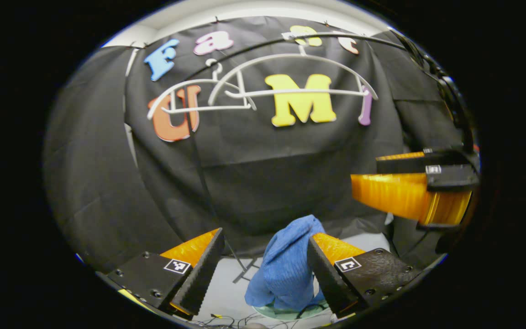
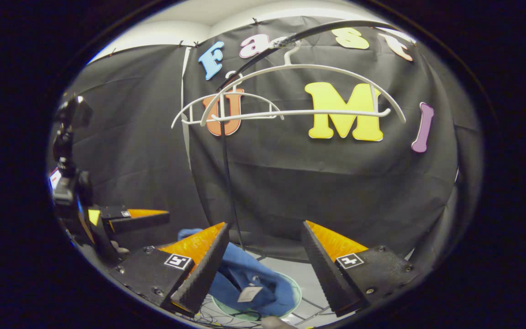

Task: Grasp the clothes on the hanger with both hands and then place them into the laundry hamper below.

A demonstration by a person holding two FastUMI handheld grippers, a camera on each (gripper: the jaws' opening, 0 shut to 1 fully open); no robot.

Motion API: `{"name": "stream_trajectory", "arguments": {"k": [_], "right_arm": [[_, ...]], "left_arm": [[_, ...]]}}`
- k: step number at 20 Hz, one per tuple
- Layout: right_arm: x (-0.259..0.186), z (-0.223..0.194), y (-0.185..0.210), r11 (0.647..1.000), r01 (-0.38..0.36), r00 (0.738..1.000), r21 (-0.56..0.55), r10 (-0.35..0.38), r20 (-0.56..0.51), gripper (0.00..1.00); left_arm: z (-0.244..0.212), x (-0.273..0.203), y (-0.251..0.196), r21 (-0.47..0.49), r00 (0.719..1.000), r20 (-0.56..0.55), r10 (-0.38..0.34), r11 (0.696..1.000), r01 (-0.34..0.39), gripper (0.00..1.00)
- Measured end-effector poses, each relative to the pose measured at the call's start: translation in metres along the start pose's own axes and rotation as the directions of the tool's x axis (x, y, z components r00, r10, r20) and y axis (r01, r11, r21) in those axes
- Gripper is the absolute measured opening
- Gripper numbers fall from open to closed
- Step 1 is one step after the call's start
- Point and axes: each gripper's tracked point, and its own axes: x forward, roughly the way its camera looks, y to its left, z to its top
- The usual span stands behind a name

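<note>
**Grippers open, blue garment down in the hamper**

Left gripper [image 1: 265, 269] is spread wide, nothing between its fingers — I see the blue garment [image 1: 286, 269] bunched up just past them, touching the inner edge of one finger, not pinched. Right gripper [image 2: 263, 269] is equally wide and empty. My right gripper view shows the cloth heaped over the pale green rim of the laundry hamper [image 2: 296, 289], a small tag facing up. Two white hangers [image 1: 290, 80] hang bare on the dark rail up top — one large, one smaller behind it. Cables lie on the floor beside the hamper.
</note>
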Motion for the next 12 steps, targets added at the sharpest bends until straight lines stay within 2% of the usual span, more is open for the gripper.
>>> {"name": "stream_trajectory", "arguments": {"k": [2,5,10,11,12], "right_arm": [[0.002,-0.010,0.002,1.000,-0.002,1.000,-0.007,0.002,-0.020,0.99],[0.002,-0.023,-0.004,1.000,0.013,0.999,0.012,-0.012,-0.050,1.00],[-0.002,-0.019,-0.011,0.999,0.034,0.998,0.035,-0.032,-0.045,0.99],[-0.004,-0.016,-0.012,0.999,0.040,0.998,0.033,-0.039,-0.039,0.99],[-0.006,-0.011,-0.013,0.999,0.043,0.999,0.033,-0.042,-0.031,0.99]], "left_arm": [[-0.018,-0.001,-0.013,0.027,0.998,-0.046,-0.045,0.999,0.047,0.98],[-0.037,-0.003,-0.030,-0.050,0.982,-0.119,-0.145,0.989,0.139,0.98],[-0.012,-0.007,0.001,-0.110,0.997,-0.044,-0.060,0.992,0.055,0.98],[-0.006,-0.011,0.005,-0.112,0.999,-0.028,-0.042,0.993,0.039,1.00],[0.002,-0.015,0.007,-0.110,0.999,-0.019,-0.027,0.994,0.025,0.97]]}}
